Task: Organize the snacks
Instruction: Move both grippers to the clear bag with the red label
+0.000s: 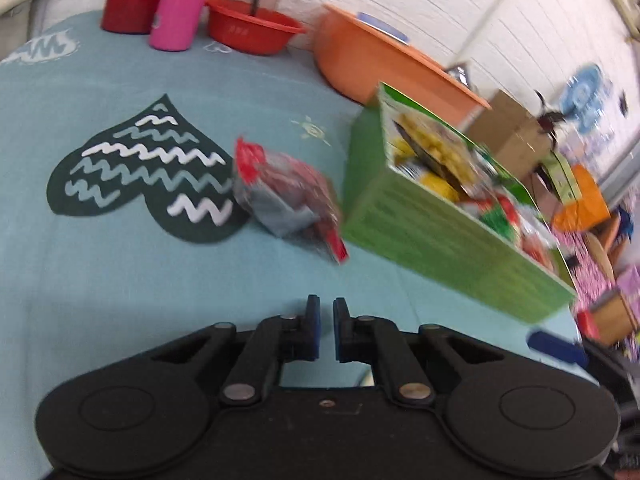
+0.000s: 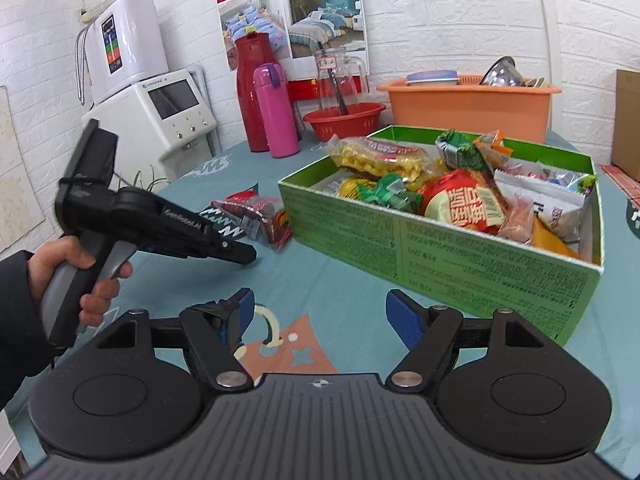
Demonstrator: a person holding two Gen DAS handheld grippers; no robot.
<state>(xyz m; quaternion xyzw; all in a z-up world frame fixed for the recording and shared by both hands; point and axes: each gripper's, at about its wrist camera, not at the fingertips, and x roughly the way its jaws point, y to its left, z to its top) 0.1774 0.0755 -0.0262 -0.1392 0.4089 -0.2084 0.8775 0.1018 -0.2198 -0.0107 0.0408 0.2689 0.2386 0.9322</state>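
A green cardboard box [image 2: 440, 240] full of several snack packets stands on the teal tablecloth; it also shows in the left wrist view [image 1: 420, 236]. A red and clear snack packet [image 1: 292, 196] lies on the cloth just left of the box, also in the right wrist view [image 2: 256, 216]. My left gripper [image 1: 326, 312] is shut and empty, hovering short of that packet; it shows from the side in the right wrist view [image 2: 244, 254]. My right gripper [image 2: 320, 312] is open and empty, in front of the box's near wall.
A red flask [image 2: 254, 92], a pink flask [image 2: 276, 108], a red basin [image 2: 344, 120] with a glass jug, and an orange tub [image 2: 468, 104] stand at the table's back. A white appliance [image 2: 160, 112] stands far left. Cardboard boxes [image 1: 516, 132] stand beyond the table.
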